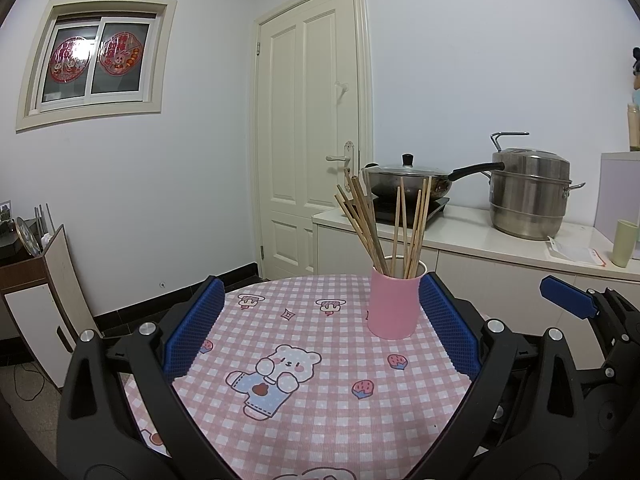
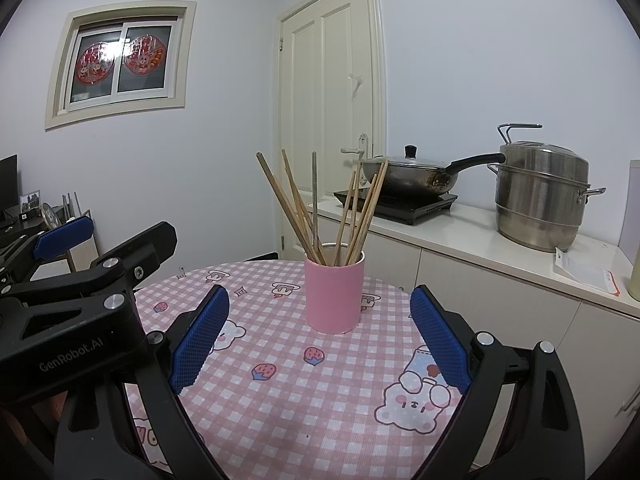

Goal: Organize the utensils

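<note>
A pink cup (image 1: 393,305) stands upright on the far part of a round table with a pink checked cloth (image 1: 304,400). Several wooden chopsticks (image 1: 376,224) stand in it, fanned out. The cup (image 2: 334,291) and chopsticks (image 2: 320,208) also show in the right wrist view. My left gripper (image 1: 320,320) is open and empty, with the cup just inside its right finger. My right gripper (image 2: 320,332) is open and empty, with the cup centred beyond its fingertips. The left gripper's body (image 2: 80,292) shows at the left of the right wrist view.
A white counter (image 1: 480,240) behind the table holds a lidded wok (image 1: 404,178) on a black cooktop, a steel steamer pot (image 1: 530,192) and a green cup (image 1: 624,242). A cream door (image 1: 308,140) is beyond. A low cabinet (image 1: 36,300) stands at the left.
</note>
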{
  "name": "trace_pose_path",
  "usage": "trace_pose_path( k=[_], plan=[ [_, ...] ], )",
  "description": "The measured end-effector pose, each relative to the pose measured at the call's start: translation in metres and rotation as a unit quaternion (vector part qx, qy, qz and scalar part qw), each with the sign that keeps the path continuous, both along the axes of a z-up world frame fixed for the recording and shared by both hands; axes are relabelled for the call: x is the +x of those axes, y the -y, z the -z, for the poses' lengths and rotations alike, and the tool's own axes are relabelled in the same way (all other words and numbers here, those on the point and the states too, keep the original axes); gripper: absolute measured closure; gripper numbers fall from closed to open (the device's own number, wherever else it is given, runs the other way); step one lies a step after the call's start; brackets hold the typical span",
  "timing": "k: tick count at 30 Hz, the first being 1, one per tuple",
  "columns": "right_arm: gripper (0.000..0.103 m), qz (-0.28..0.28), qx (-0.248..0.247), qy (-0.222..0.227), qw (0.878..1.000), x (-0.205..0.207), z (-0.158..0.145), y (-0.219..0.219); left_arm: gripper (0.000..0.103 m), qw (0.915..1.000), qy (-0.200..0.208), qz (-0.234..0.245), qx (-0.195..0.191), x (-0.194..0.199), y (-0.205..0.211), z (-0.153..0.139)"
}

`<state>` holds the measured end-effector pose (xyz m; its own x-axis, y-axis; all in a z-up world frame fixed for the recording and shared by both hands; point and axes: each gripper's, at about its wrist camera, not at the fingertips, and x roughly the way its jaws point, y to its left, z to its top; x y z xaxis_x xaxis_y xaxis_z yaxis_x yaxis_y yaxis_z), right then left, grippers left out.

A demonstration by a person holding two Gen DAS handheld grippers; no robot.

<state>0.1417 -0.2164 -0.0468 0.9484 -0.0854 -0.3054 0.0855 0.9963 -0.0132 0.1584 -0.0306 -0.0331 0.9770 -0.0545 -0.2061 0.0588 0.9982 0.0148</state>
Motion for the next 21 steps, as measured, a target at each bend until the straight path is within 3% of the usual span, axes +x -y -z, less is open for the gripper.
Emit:
trace_pose_path(
  k=[21],
  plan=[
    [0.015, -0.001, 0.001, -0.005, 1.000, 0.0042, 0.0027, 0.0006, 0.007, 1.0000, -0.009, 0.000, -0.003, 0.0066, -0.0027, 0.0033]
  ],
)
